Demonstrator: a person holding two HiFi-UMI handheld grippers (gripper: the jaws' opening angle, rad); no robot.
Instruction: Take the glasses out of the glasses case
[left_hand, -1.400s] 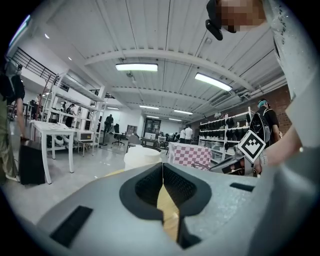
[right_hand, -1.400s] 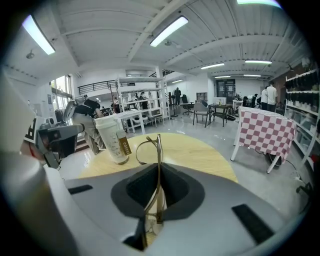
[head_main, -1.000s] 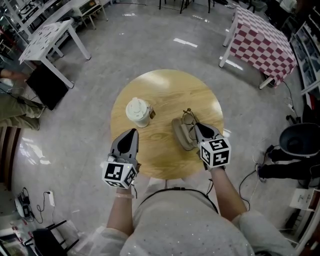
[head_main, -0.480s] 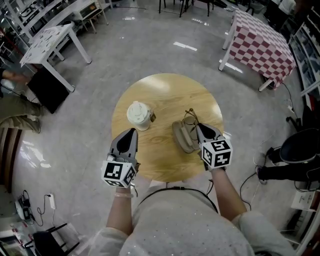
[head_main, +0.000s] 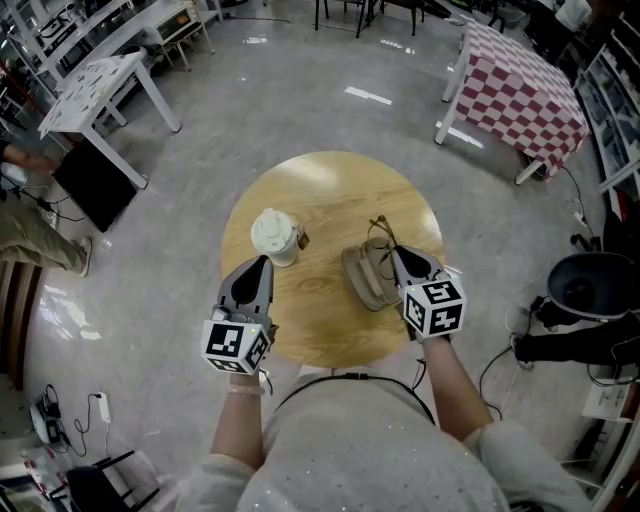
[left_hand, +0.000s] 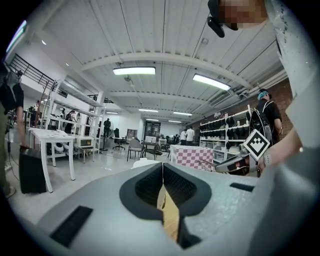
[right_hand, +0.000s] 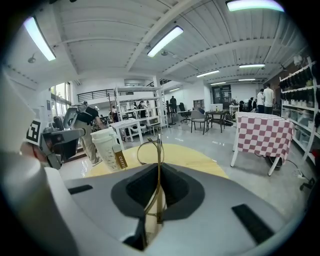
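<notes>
- Head view: on the round, wood-grained tabletop (head_main: 330, 195), thin wire glasses (head_main: 379, 238) are held at the tan glasses case's (head_main: 360, 282) far end by the right tongs (head_main: 393, 252).
- Left gripper view: the left tongs (left_hand: 162, 176) are seen clenched on nothing.
- Right gripper view: the gold frame is pinched.

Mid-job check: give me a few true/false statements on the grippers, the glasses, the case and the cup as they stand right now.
1. The right gripper is shut on the glasses. True.
2. The left gripper holds the cup. False: its jaws are together on nothing, and the cup stands apart from it.
3. The glasses case lies on the round wooden table, to the right of the cup. True.
4. The cup lies on its side. False: it stands upright with its lid on.
</notes>
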